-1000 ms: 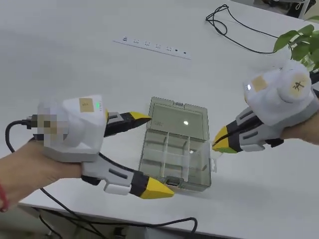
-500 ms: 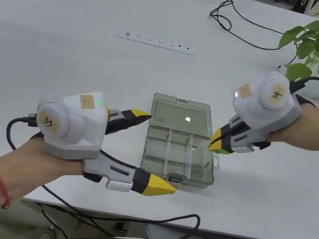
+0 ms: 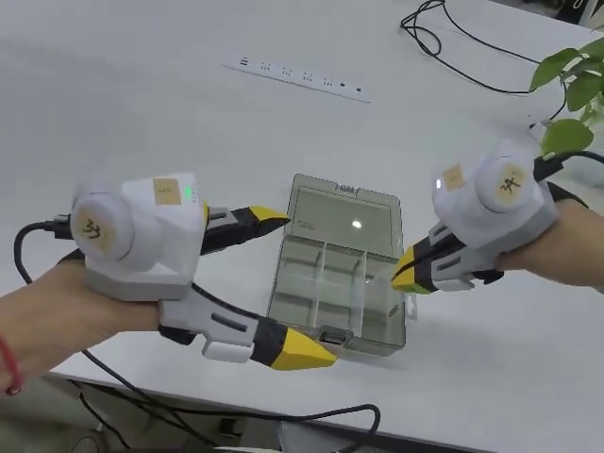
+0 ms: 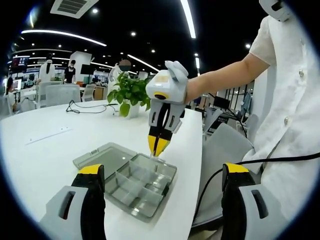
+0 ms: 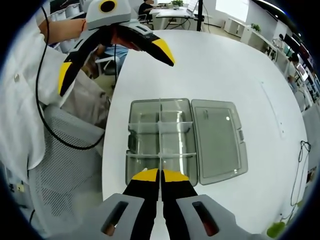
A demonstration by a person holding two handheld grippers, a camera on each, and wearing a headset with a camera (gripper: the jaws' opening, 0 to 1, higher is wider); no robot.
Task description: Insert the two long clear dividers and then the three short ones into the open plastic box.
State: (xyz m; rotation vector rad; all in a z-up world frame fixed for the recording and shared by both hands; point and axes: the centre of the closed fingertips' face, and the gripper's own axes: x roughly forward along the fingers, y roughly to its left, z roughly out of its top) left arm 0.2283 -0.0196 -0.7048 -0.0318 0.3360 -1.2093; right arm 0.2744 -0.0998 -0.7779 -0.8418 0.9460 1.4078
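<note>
Box (image 3: 363, 326), clear plastic, sits open by the table's (image 3: 142, 113) near edge, with its lid (image 3: 344, 219) laid flat on the far side. Clear dividers (image 5: 160, 136) stand inside and split it into compartments. Left gripper (image 3: 300, 289) is held at the box's left side, jaws wide apart. Right gripper (image 3: 404, 276) angles down at the right rim, jaws pressed together.
</note>
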